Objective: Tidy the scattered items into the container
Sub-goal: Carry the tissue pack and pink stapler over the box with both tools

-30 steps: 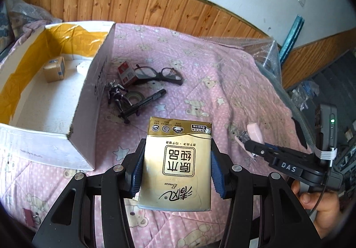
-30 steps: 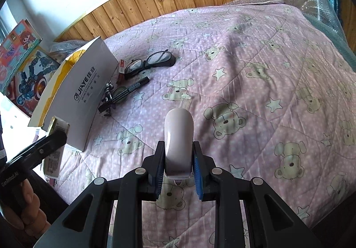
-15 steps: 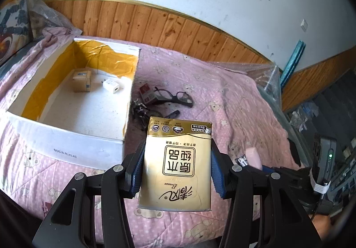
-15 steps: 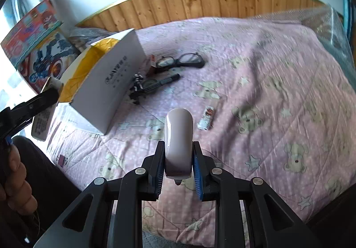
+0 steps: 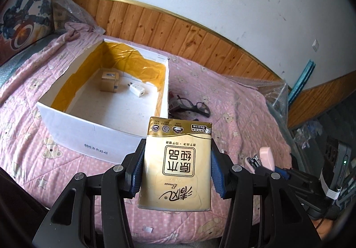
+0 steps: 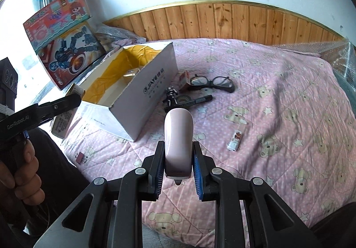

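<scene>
My left gripper [image 5: 177, 172] is shut on a gold tissue pack [image 5: 178, 136], held above the pink bedspread just in front of the white cardboard box [image 5: 98, 134]. Inside the box lie a small brown carton [image 5: 109, 81] and a white charger plug [image 5: 136, 90]. My right gripper [image 6: 178, 159] is shut on a pink stapler [image 6: 178, 132], in the air to the right of the box [image 6: 153, 90]. Beside the box lie black glasses [image 6: 213, 82], a black marker [image 6: 195, 100], a small figure [image 6: 171, 93] and a small red carton [image 6: 184, 77].
A small white tube [image 6: 235, 138] lies alone on the bedspread to the right, and a binder clip [image 6: 80, 156] near the front edge. Toy boxes [image 6: 66, 52] lean at the left behind the box. Bubble wrap [image 6: 333, 54] bounds the bed's right side. Wood panelling backs the bed.
Both grippers have risen and drawn back with their loads. The left one has swung left, so the box now sits straight ahead with its inside in view.
</scene>
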Demonstrator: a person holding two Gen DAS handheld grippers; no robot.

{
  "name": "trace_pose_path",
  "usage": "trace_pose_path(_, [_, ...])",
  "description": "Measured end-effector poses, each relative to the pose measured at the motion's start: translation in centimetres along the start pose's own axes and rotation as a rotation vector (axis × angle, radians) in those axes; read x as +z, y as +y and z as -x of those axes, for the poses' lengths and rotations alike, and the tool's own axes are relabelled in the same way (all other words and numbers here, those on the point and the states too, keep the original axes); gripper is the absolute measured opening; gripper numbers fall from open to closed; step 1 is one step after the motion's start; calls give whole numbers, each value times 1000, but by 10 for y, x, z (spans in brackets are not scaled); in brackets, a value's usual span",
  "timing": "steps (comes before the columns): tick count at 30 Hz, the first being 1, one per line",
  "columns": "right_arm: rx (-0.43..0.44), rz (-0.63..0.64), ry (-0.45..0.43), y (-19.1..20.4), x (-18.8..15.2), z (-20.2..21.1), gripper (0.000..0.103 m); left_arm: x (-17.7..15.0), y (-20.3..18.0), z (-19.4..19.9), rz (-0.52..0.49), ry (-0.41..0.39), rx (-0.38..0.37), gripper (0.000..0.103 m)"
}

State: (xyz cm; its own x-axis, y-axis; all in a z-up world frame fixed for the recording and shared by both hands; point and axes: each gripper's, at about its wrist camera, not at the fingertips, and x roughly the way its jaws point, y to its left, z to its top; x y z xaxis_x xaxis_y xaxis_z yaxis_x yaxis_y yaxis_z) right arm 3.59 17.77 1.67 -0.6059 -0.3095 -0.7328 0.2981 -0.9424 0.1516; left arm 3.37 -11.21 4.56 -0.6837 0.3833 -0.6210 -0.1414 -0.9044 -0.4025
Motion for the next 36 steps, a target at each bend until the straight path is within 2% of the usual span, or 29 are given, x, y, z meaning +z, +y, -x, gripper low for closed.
trace_pose_path(8, [40,55,-7,22,16,3,24,12,13,14,25,-46,1,53])
trace_pose_path(21, [127,159,-60,66,61,14,24,37,35,33,69,-114,5,53])
trace_pose_path(36, [215,264,-97,113,101,9,24,78,49,50,41,-197,22,53])
